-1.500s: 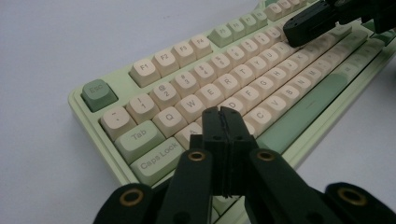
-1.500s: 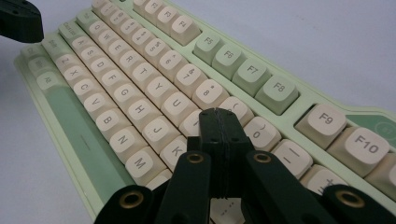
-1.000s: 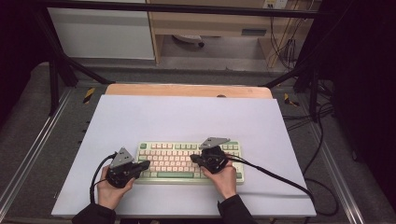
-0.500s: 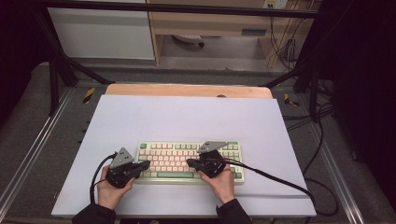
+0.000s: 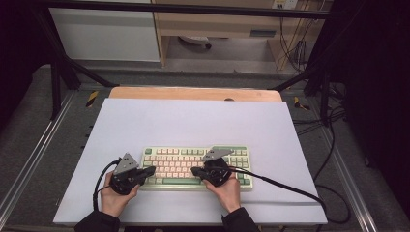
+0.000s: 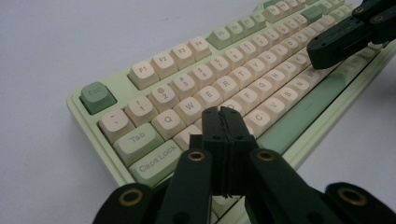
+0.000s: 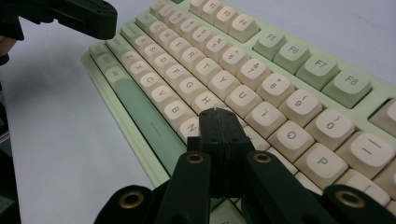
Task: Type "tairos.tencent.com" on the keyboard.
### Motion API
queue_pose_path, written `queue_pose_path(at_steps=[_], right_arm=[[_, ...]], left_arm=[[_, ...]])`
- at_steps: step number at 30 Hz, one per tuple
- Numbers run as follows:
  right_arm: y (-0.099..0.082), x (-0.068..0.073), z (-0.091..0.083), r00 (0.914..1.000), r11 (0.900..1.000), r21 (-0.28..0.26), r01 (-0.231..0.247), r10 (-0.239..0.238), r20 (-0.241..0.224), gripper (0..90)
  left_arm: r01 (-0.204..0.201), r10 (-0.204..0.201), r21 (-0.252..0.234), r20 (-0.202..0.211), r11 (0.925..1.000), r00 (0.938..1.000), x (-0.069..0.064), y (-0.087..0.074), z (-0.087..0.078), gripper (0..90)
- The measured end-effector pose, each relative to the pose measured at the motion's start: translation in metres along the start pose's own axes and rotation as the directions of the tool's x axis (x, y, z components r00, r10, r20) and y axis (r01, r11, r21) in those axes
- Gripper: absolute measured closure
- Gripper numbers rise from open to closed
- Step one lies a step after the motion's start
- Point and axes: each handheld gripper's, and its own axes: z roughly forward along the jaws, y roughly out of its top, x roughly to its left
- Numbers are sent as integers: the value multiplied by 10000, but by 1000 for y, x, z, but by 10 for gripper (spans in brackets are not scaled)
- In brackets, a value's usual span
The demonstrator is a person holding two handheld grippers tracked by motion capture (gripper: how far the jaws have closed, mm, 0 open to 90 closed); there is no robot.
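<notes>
You are typing on the keyboard (image 5: 196,168), using each gripper as a single poking finger: the left gripper (image 6: 223,120) has its jaws clenched flat against each other with nothing between them, and the right gripper (image 7: 219,122) is clenched the same way, empty. The keyboard lies directly under both sets of tips on the pale table sheet (image 5: 193,121). Your left tips hang over the home row just beyond the Caps Lock key (image 6: 152,158), and your right tips sit over the letters just short of the U key (image 7: 242,99), with the long green space bar (image 7: 140,109) off to their side. Whether either tip is actually pressing a key, you cannot tell from here. The next move likely calls for a short, straight dab onto one cap, since the closed jaws are nearly as wide as a key. The caps are smooth, matte, rounded-square plastic in cream and sage; the case is pale green.
</notes>
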Motion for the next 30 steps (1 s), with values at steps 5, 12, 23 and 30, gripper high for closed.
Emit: queue_pose_path(at_steps=[5,12,23,30], right_arm=[[-2,1,2,10000,10000,70,55,-54,-42,900],[-5,1,6,9999,9998,160,122,-121,-26,900],[4,-2,-15,9995,9994,-182,294,-291,141,893],[0,-20,-46,9988,9986,-537,16,10,481,857]], left_arm=[[-12,12,-10,-5,10000,10000,0,0,0,892],[-26,26,-4,-3,10000,10000,0,0,0,892],[12,-11,-78,5,10000,10000,0,1,-3,888],[8,-7,-60,67,10000,10000,2,3,-8,858]])
